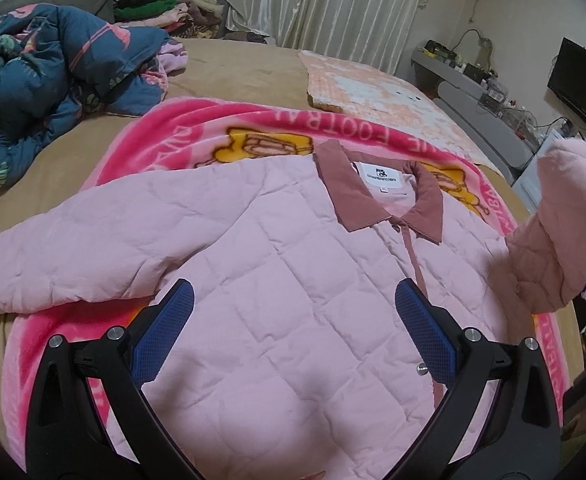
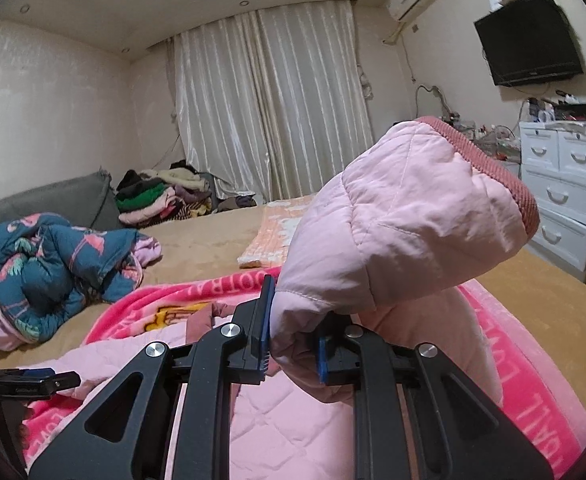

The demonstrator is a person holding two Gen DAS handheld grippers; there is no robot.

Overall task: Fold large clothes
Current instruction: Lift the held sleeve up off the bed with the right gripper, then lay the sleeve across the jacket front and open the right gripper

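Right wrist: right gripper [image 2: 293, 344] clamped on jacket sleeve [image 2: 405, 216]; left gripper [image 1: 293, 320] agape.

jacket [image 1: 293, 280] hem: cut off below | collar label [image 1: 381, 176]: unreadable (too small); right cuff [image 1: 573, 168] blurred

Pale pink diamond-quilted jacket [image 1: 277, 248] with dusty-rose collar [image 1: 345, 188], on hot-pink blanket [image 1: 197, 128] with yellow print, teal flamingo-patterned quilt [image 1: 41, 92] beside blanket, tan bedsheet [image 1: 233, 68].

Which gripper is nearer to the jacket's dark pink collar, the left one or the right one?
Left. The left gripper hangs open over the jacket front, just below the collar. The right gripper is shut on the lifted sleeve, out at the jacket's side.
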